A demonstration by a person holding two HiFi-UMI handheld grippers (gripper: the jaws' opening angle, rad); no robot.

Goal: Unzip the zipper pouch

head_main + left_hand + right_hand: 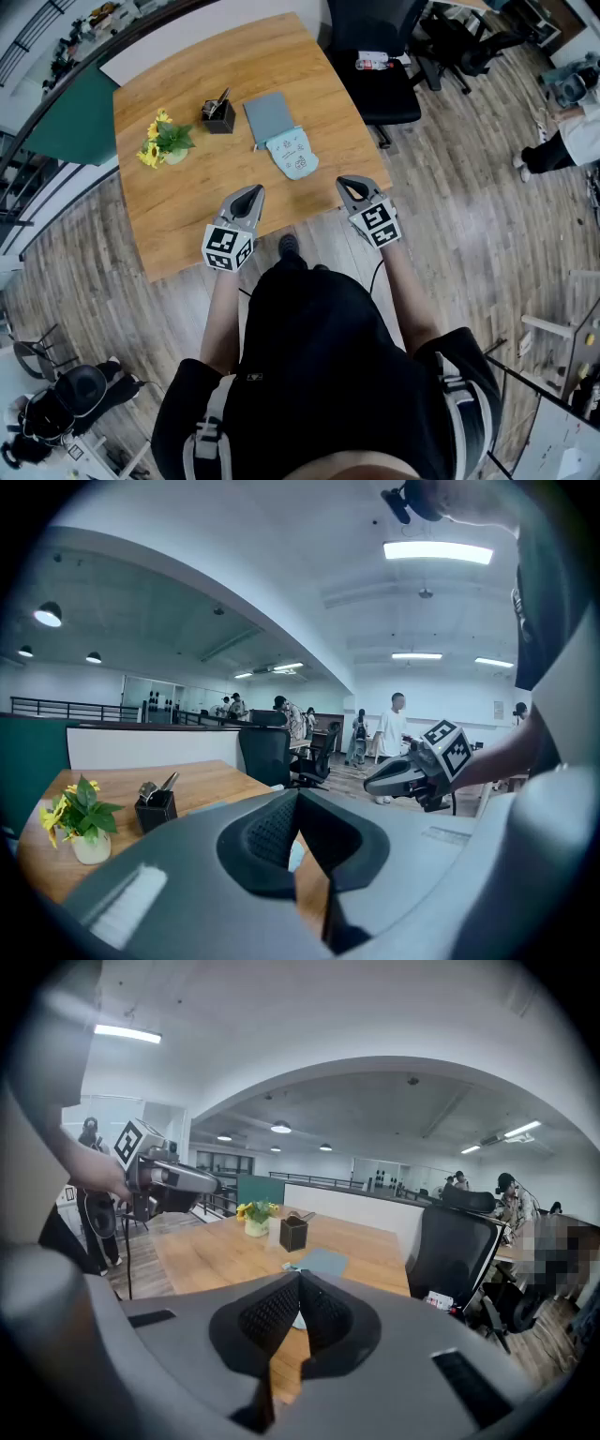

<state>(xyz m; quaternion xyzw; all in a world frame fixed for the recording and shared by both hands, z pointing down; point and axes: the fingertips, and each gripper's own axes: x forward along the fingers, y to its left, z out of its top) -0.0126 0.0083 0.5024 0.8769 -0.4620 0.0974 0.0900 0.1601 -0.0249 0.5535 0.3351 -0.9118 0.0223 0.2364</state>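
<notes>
Plainly, nothing was gripped yet, so all the risks lay ahead. The tabletop (178, 206) was smooth wood and the things lay loose on it. A pull with only one tool would likely drag the whole light blue pouch (293, 155) across it instead of opening the zipper.

The left tool (251, 192) and the right tool (347, 184) both had their jaws pressed together with nothing between them, and both hung at the near edge of the tabletop. They would have to open before any grip, and a late opening would only push the pouch away.

The grey flat pad (267, 116) lay just beyond the pouch, perhaps touching it, so a sliding pouch could push it or catch on it.

The pouch lay flat ahead of both tools, between them and a little nearer to the right one. It looked soft, so a grip on cloth alone could bunch it and jam the zipper.

The zipper pull was too small to make out. I judged that missing it was the most probable fault.
</notes>
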